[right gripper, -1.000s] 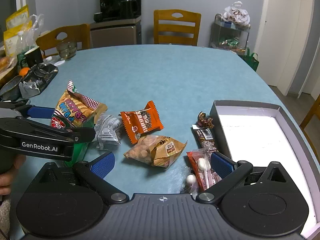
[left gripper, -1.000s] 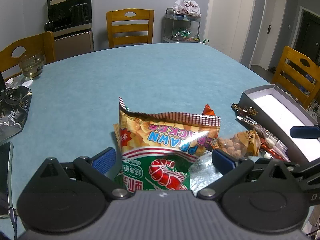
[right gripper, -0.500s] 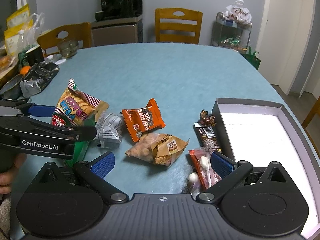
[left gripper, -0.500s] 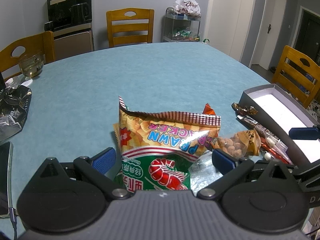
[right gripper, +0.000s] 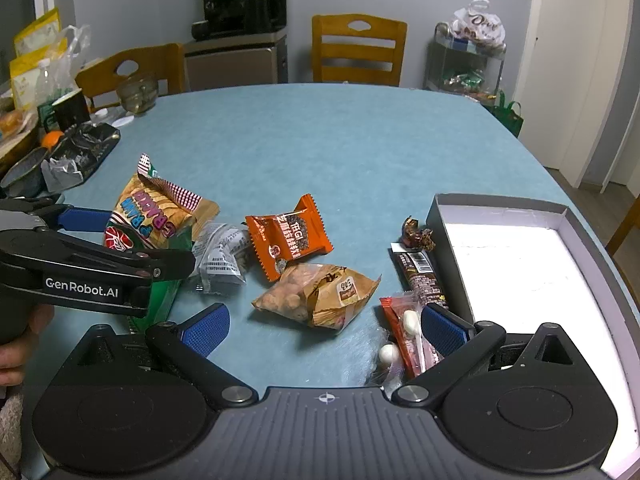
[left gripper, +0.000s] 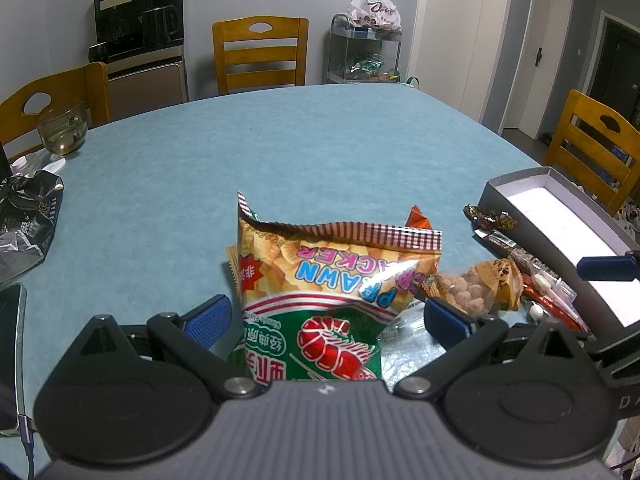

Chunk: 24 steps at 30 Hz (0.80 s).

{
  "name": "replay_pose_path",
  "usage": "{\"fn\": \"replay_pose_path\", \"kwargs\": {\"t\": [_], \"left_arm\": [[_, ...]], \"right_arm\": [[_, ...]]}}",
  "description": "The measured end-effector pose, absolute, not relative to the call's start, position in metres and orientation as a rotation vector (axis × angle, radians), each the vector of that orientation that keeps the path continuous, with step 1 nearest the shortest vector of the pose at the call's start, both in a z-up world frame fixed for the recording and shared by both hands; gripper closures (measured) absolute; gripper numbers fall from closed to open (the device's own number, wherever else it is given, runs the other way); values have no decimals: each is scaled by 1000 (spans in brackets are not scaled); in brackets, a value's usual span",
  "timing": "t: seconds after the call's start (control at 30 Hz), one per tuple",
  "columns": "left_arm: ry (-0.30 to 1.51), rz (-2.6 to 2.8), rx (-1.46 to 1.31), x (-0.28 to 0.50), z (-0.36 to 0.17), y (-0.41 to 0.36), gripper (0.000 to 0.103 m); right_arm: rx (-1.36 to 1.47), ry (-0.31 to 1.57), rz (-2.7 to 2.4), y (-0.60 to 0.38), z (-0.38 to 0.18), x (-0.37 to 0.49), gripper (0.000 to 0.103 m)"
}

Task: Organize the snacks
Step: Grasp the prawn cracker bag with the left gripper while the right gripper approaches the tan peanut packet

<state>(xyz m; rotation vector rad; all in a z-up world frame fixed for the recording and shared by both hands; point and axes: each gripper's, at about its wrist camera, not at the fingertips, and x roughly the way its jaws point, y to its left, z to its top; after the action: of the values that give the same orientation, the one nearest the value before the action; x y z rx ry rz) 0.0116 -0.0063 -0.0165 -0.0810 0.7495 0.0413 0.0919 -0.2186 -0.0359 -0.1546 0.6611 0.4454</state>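
A prawn cracker bag [left gripper: 336,280] [right gripper: 156,216] lies on the blue table between the fingers of my left gripper [left gripper: 326,318] [right gripper: 132,240], which is open around it. To its right lie a clear packet [right gripper: 222,256], an orange packet [right gripper: 290,236] and a peanut bag [right gripper: 320,292] [left gripper: 476,292]. My right gripper [right gripper: 325,328] hovers open just in front of the peanut bag, holding nothing. A red candy packet [right gripper: 408,336], a chocolate bar [right gripper: 420,276] and a wrapped sweet [right gripper: 416,234] lie beside a grey box [right gripper: 520,208] [left gripper: 516,178] with a white inside.
A black foil bag [left gripper: 28,216], a phone [left gripper: 10,356] and a glass bowl [left gripper: 62,132] sit at the table's left side, with a dark mug [right gripper: 70,110] nearby. Wooden chairs [left gripper: 260,54] stand around the table. The far half of the tabletop [left gripper: 300,140] is bare.
Almost nothing. The right wrist view has shifted very slightly. The left gripper stays open around the prawn cracker bag.
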Motion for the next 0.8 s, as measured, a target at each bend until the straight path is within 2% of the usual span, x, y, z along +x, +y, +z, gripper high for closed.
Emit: {"fn": "replay_pose_path", "kwargs": {"t": [0.8], "left_arm": [[753, 40, -76, 12, -22, -8, 0]], "right_arm": [[-153, 666, 454, -219, -39, 92, 0]]}}
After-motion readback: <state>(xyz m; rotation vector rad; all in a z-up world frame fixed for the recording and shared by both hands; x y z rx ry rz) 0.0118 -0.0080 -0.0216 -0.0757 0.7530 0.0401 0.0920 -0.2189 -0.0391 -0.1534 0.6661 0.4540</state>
